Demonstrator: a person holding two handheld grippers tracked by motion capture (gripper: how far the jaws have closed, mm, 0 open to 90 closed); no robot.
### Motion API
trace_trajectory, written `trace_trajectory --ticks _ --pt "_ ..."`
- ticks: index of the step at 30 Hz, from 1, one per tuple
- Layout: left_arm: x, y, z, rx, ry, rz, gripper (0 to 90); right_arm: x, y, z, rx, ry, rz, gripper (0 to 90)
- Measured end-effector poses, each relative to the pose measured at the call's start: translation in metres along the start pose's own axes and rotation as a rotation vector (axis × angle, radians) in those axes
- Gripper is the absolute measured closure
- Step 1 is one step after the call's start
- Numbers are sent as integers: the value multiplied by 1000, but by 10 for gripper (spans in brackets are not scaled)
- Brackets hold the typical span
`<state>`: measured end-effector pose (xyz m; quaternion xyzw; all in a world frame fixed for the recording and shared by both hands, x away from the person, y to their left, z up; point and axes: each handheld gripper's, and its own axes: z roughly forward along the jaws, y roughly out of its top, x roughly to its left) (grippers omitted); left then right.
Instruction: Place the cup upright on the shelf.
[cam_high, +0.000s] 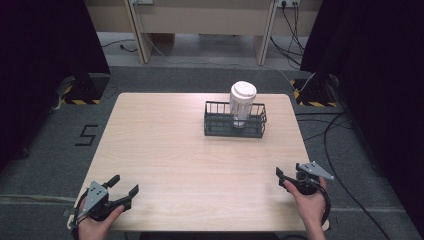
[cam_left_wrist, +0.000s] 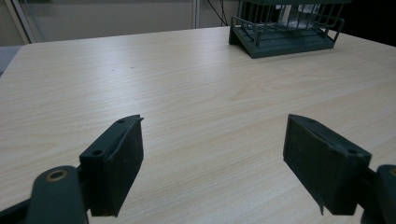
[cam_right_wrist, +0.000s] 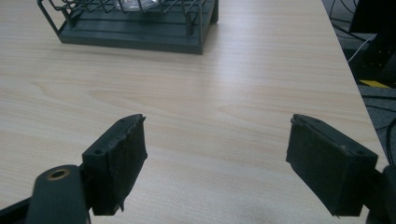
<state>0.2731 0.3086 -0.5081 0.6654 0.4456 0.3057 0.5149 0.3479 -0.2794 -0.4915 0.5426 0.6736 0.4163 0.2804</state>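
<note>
A dark wire basket (cam_high: 235, 126) stands on the far half of the wooden table (cam_high: 175, 155), and a white lidded jar (cam_high: 242, 103) stands upright inside it. My left gripper (cam_high: 124, 188) rests at the near left corner, held by a hand, jaws wide apart with nothing between them. At the near right edge my right gripper (cam_high: 287, 177) is also open and empty. The left gripper view has the basket (cam_left_wrist: 285, 32) at the top right, beyond the open gripper (cam_left_wrist: 212, 163). The right gripper view has the basket (cam_right_wrist: 135, 23) at the top left, past the open gripper (cam_right_wrist: 215, 165).
Dark curtains hang on both sides. Black stands with striped bases (cam_high: 82, 90) sit on the grey floor beside the far corners. Cables (cam_high: 335, 150) run along the floor on the right. A pale wooden desk frame (cam_high: 200, 25) stands behind the table.
</note>
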Motion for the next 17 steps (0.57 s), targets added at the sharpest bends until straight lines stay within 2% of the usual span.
trace_trajectory --ticks 5,11,17 --pt "0 0 0 -1 0 -1 197 1 -7 -2 -5 3 -4 203" --pt "0 0 0 -3 3 -3 197 4 -11 -4 -36 3 -11 203" --pt "0 0 0 -3 4 -1 196 10 -4 -4 -60 15 -21 202"
